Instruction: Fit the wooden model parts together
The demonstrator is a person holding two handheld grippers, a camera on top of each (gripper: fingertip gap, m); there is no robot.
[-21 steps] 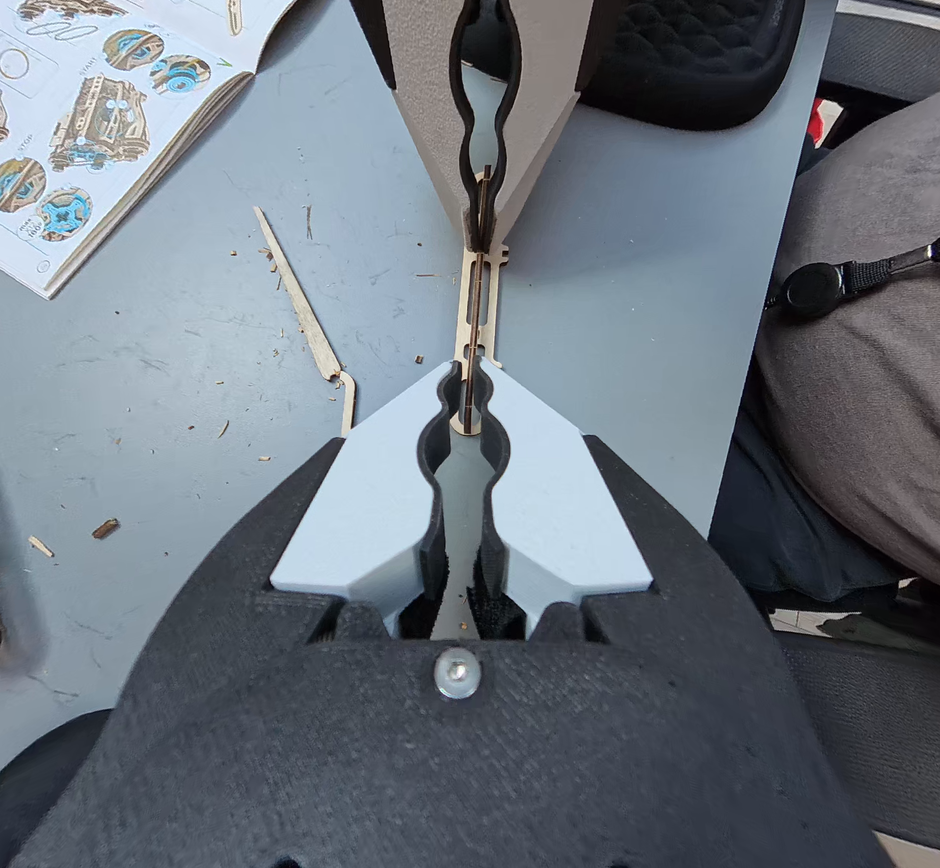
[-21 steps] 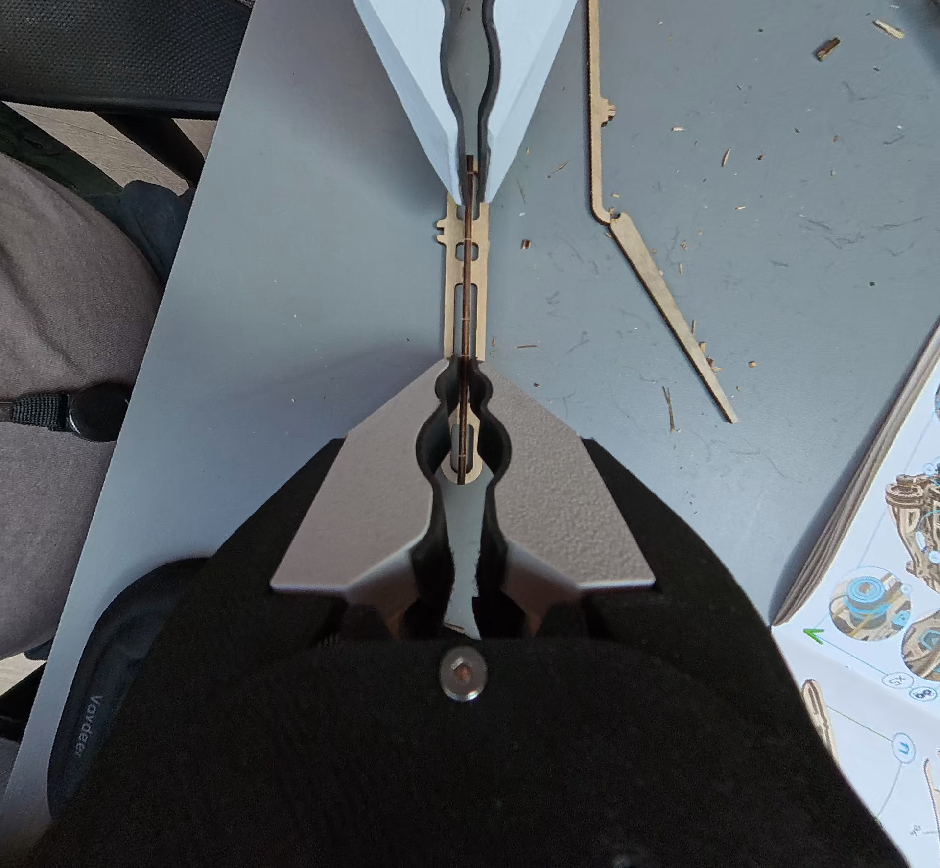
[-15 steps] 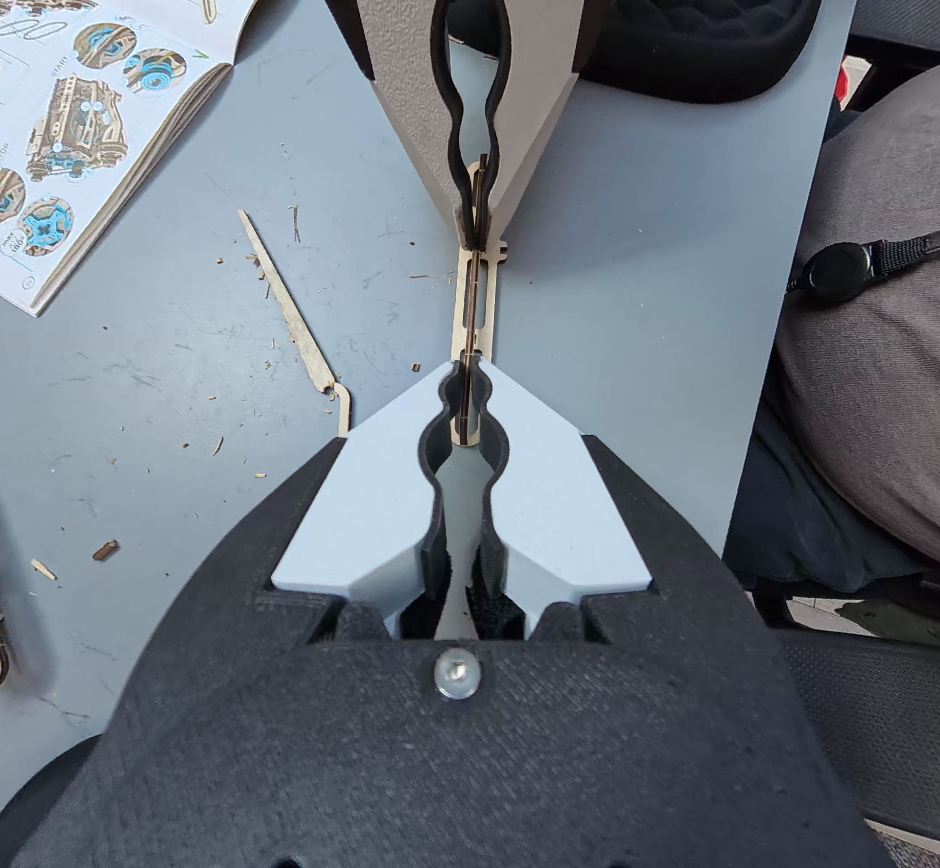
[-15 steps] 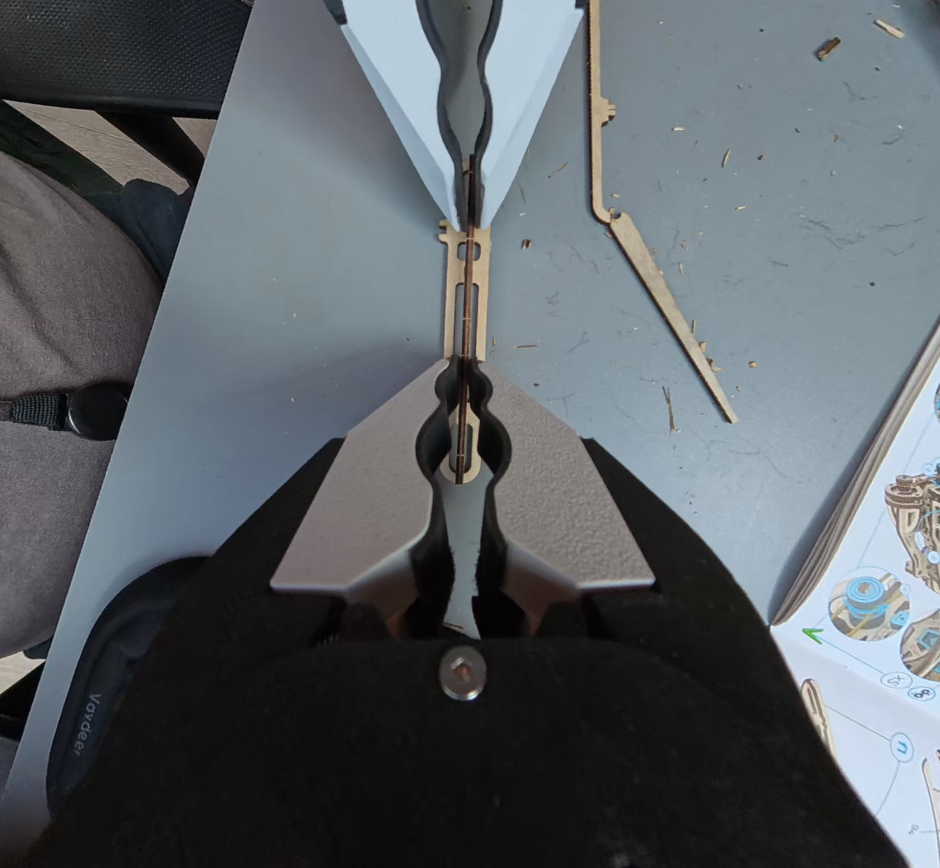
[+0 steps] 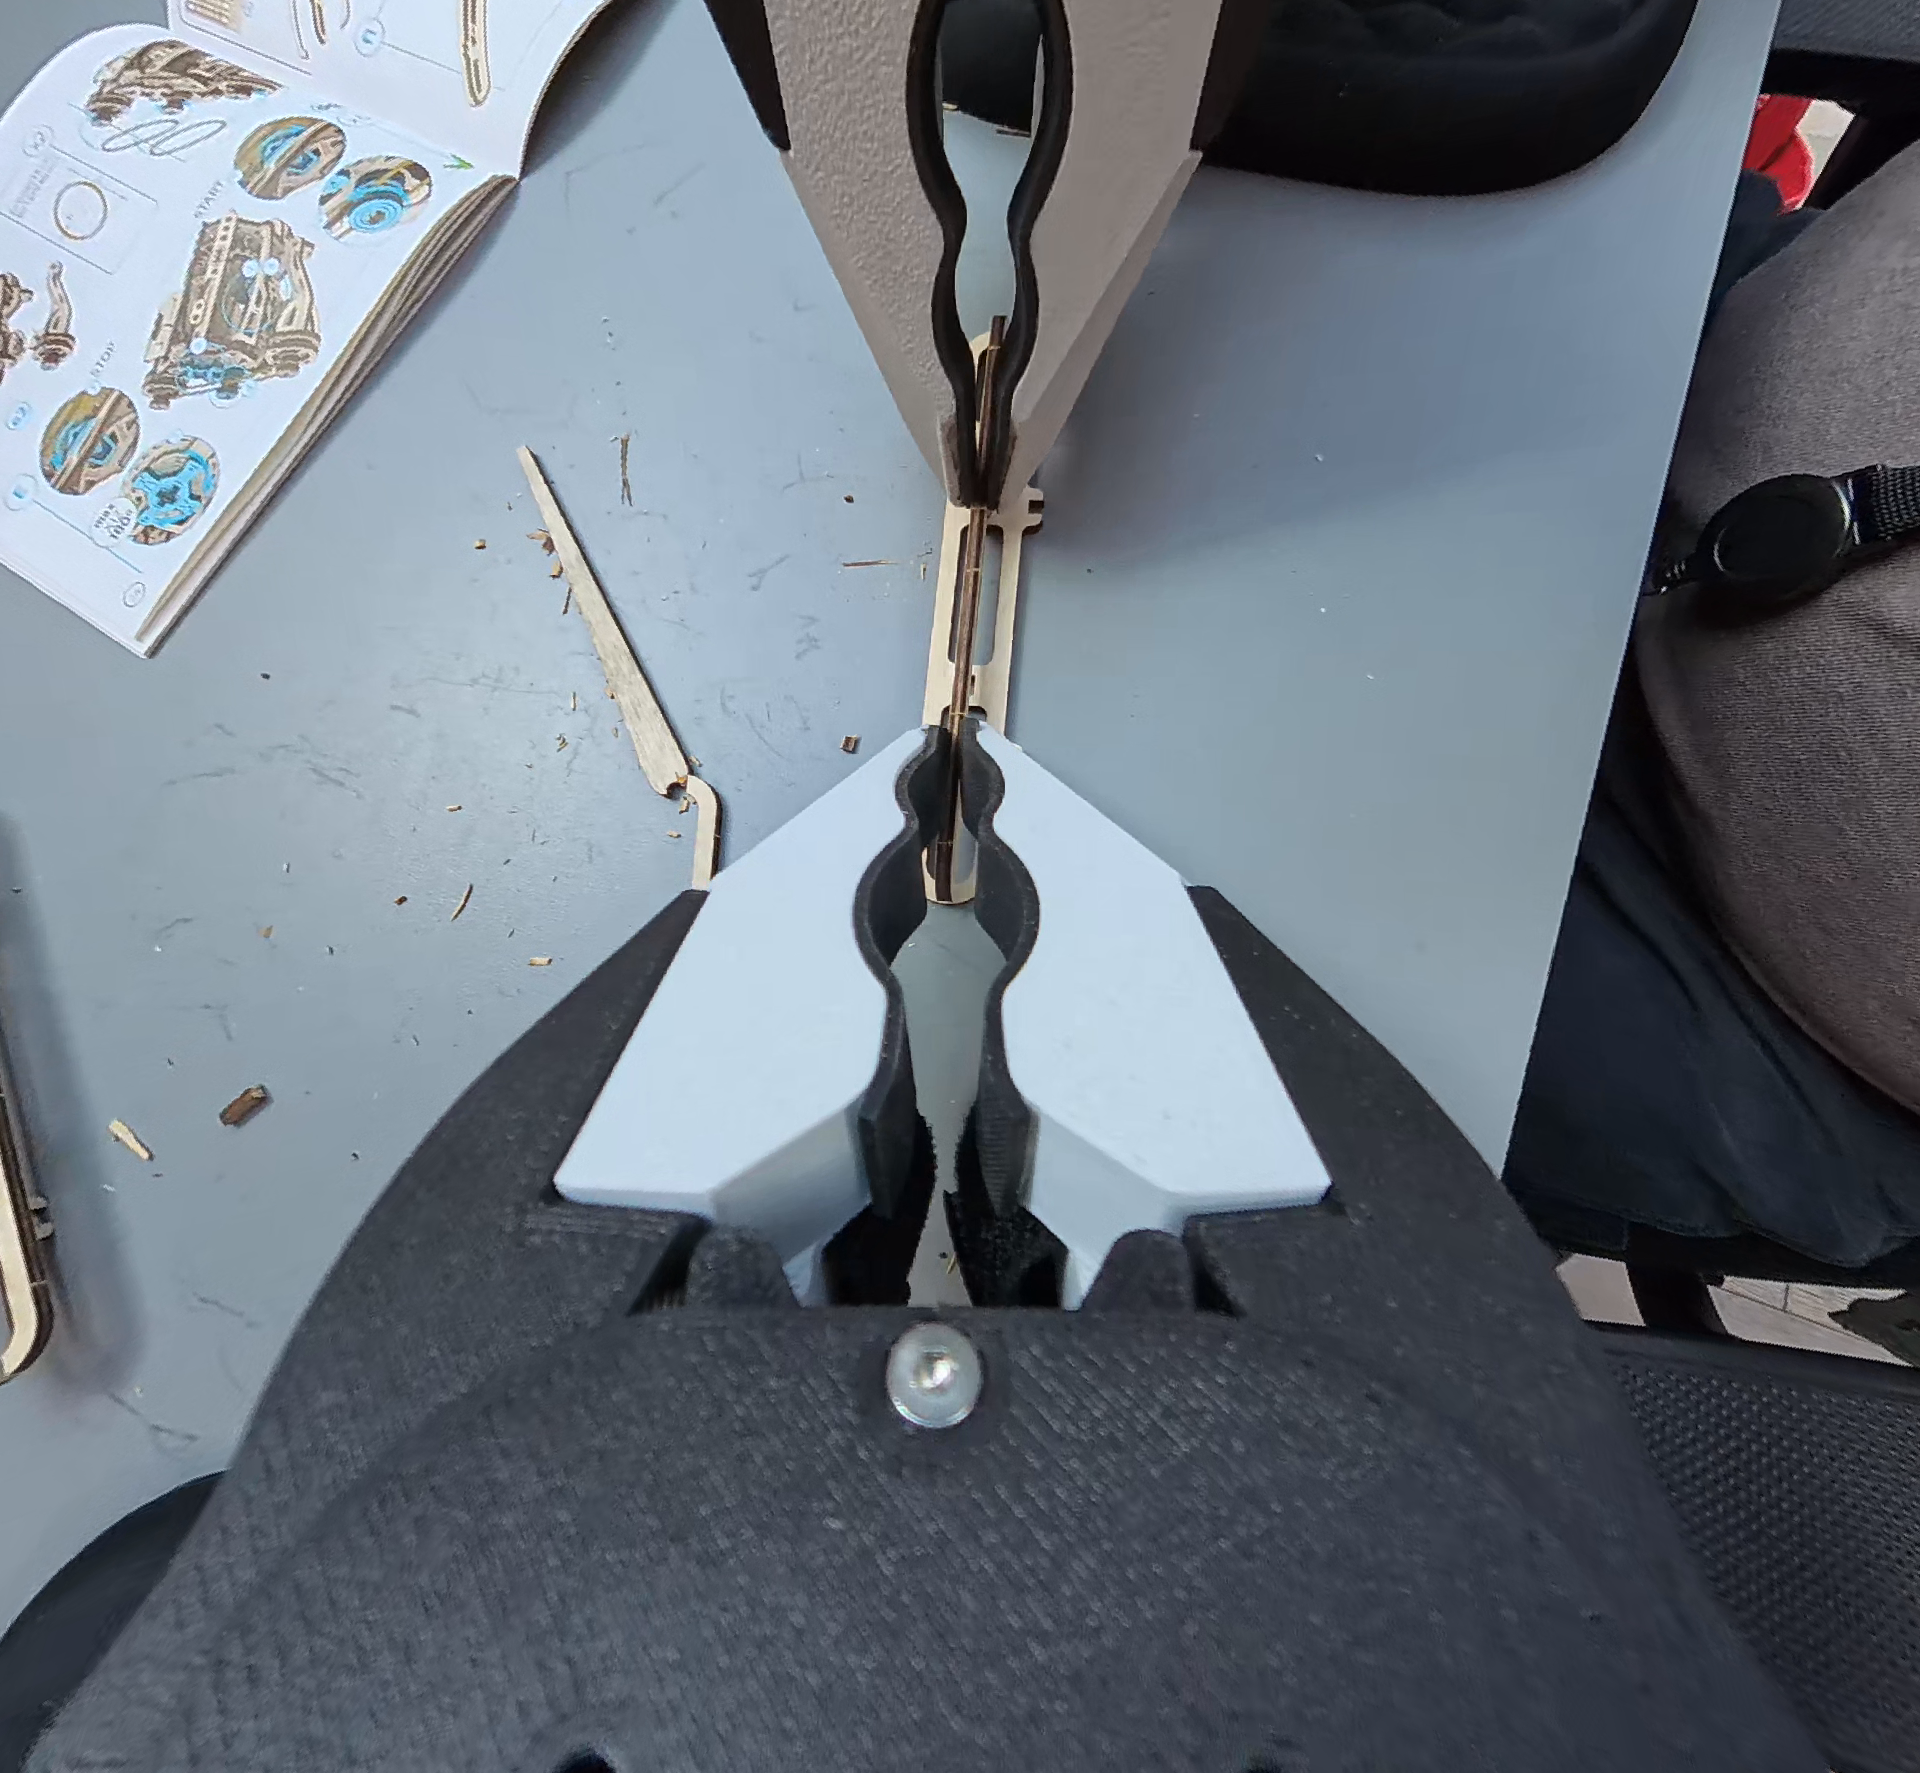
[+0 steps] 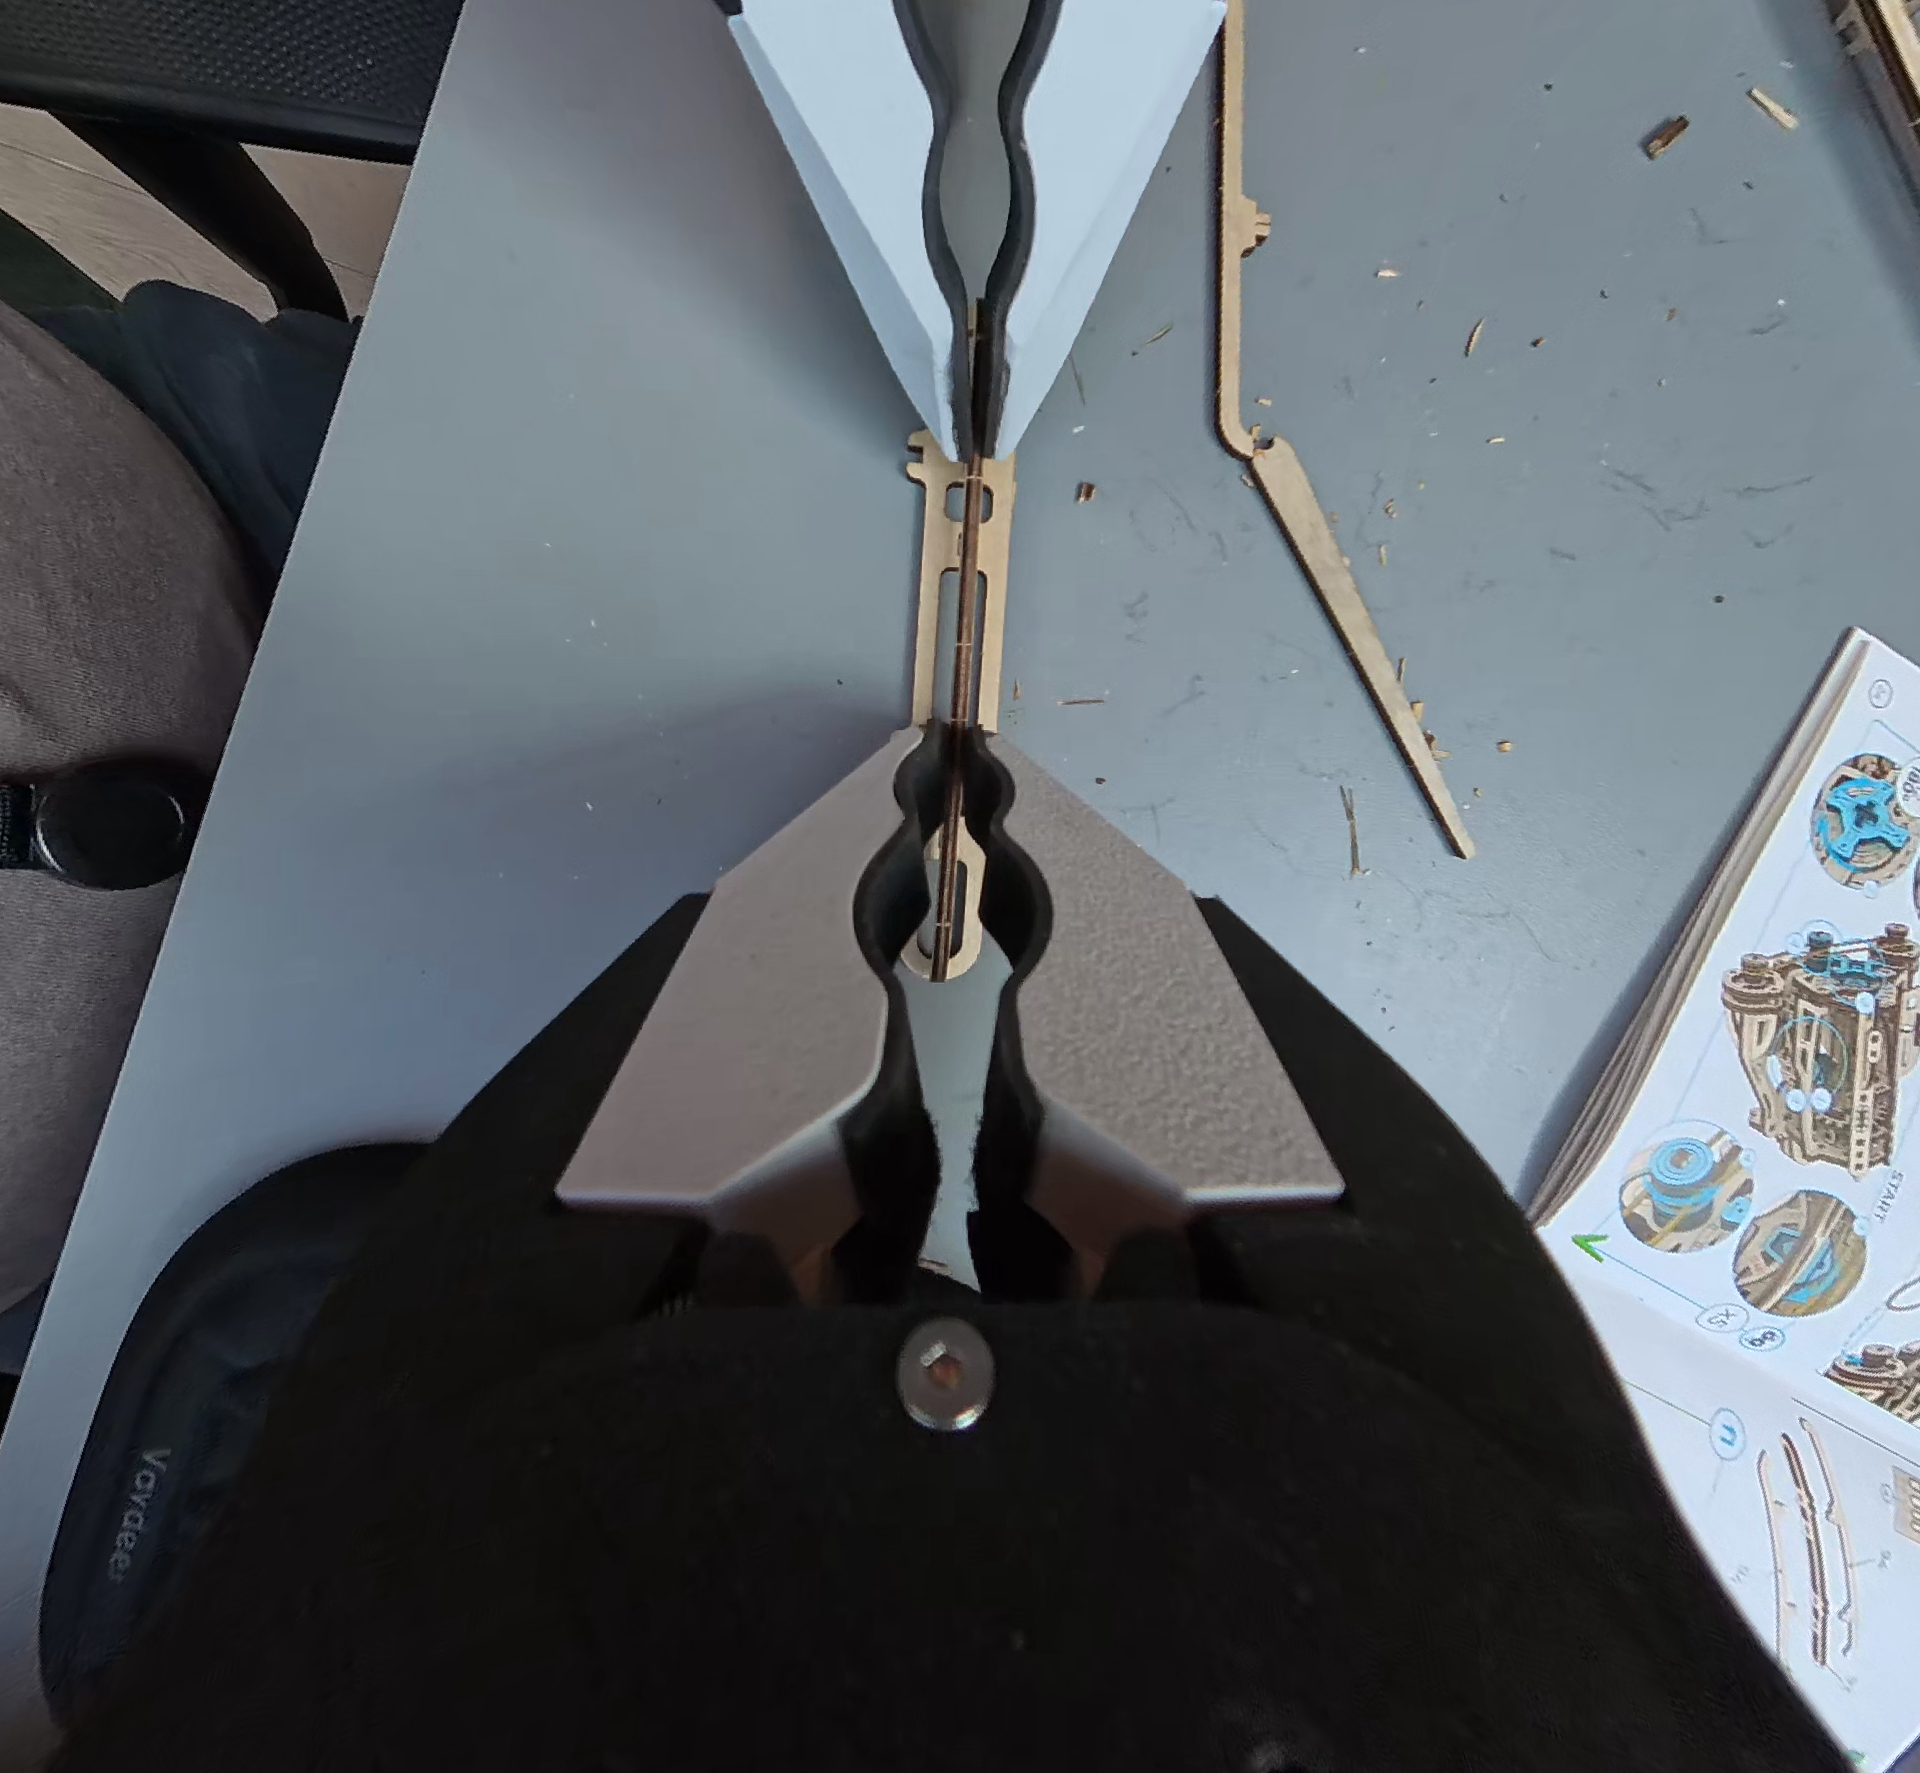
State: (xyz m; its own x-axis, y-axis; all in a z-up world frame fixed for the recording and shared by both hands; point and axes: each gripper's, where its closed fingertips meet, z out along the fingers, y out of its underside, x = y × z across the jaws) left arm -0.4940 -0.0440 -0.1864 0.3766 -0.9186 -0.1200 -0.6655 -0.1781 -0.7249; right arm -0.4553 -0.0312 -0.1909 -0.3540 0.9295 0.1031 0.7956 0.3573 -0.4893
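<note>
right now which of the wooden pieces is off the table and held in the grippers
The slotted wooden strip, clamped edge-up between the left gripper and right gripper. The long pointed strip lies flat on the table, untouched.

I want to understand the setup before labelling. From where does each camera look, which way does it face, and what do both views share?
Left wrist view: sits on the left claw, facing along its pale blue fingers toward the right claw; a person's grey-clothed body shows at the right edge.
Right wrist view: sits on the right claw, facing the left claw; the grey-clothed body shows at the left edge.
Shared: the slotted wooden strip clamped between both claws, the loose pointed strip, the booklet and the grey table.
</note>
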